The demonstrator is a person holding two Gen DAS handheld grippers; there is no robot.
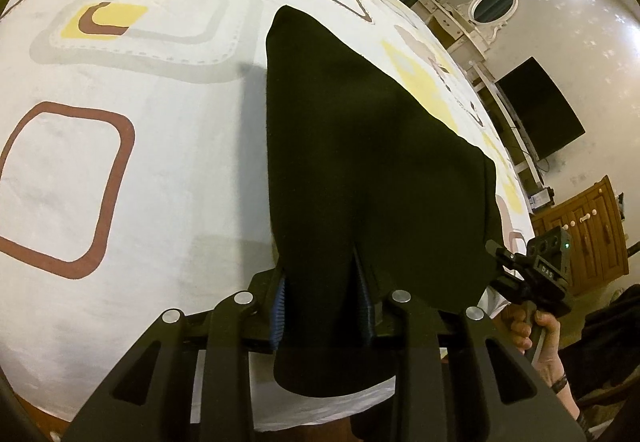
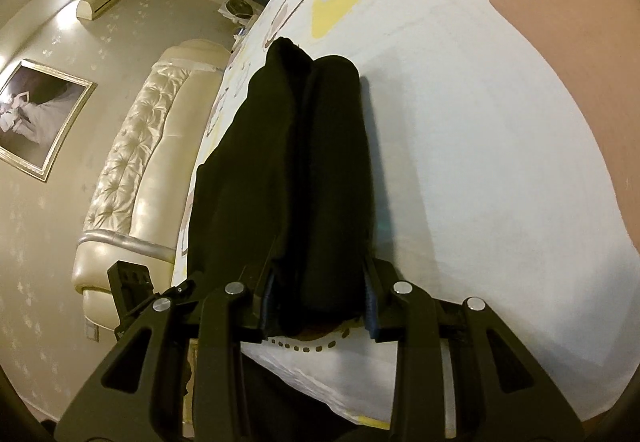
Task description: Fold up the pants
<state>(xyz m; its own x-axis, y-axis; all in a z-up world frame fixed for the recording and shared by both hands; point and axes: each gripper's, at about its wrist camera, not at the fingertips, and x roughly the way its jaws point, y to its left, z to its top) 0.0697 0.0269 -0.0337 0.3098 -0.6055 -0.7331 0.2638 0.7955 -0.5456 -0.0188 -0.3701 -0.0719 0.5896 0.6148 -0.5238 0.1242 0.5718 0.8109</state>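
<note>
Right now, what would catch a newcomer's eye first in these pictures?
The black pants stand out, stretched over the pale bedsheet with its brown and yellow squares. Each near end is pinched in a gripper: the left gripper and the right gripper. Beyond the bed's edge in the right view sits a cream tufted headboard.

black pants [image 1: 360,161], white sheet [image 1: 180,177] brown-yellow squares

Matt black cloth pants [image 1: 360,161], smooth printed cotton-like bedsheet [image 1: 160,201], glossy tufted headboard [image 2: 136,145], varnished wood cabinet [image 1: 592,226]
</note>
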